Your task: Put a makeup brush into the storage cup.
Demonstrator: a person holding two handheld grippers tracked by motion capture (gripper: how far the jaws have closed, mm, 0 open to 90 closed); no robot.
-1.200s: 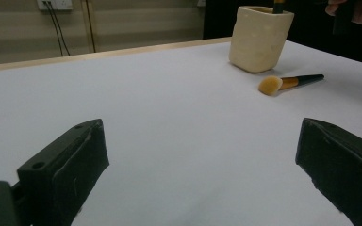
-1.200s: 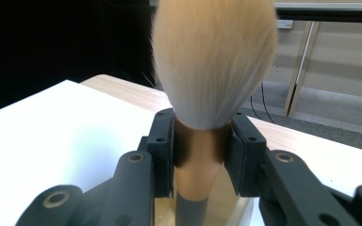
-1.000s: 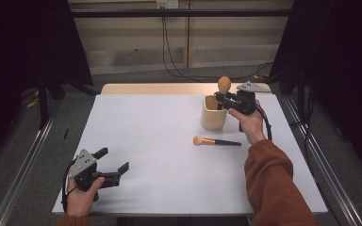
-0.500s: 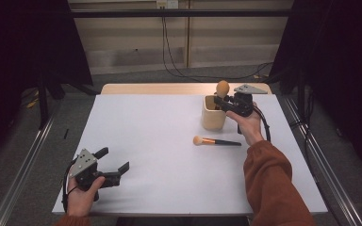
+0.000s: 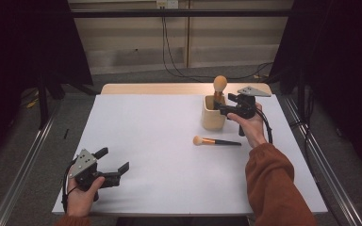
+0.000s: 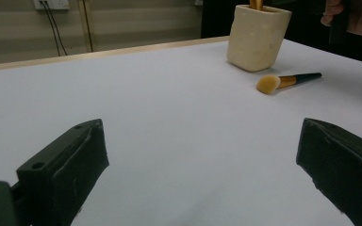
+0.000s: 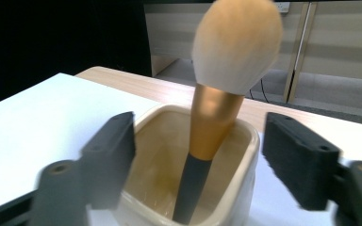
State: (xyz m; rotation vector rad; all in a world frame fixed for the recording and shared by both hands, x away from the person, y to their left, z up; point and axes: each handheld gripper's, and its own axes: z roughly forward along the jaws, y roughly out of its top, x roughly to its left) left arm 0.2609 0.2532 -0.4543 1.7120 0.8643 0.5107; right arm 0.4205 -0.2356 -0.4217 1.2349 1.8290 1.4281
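Resting near the table's (image 5: 136,117) front left corner, the left gripper (image 5: 114,164) gapes wide and empty. One brush (image 5: 215,141) still lies flat beside the cup (image 5: 214,117), waiting its turn. The right gripper (image 5: 220,108) has just opened its jaws off the big brush (image 7: 226,80), now standing head-up in the cup.

From my seat, the round cream-bristled, gold-ferruled brush (image 7: 217,117) hides its handle's foot inside the cream ceramic cup (image 7: 238,186), whose base the right gripper view cuts off; the bristles blur.
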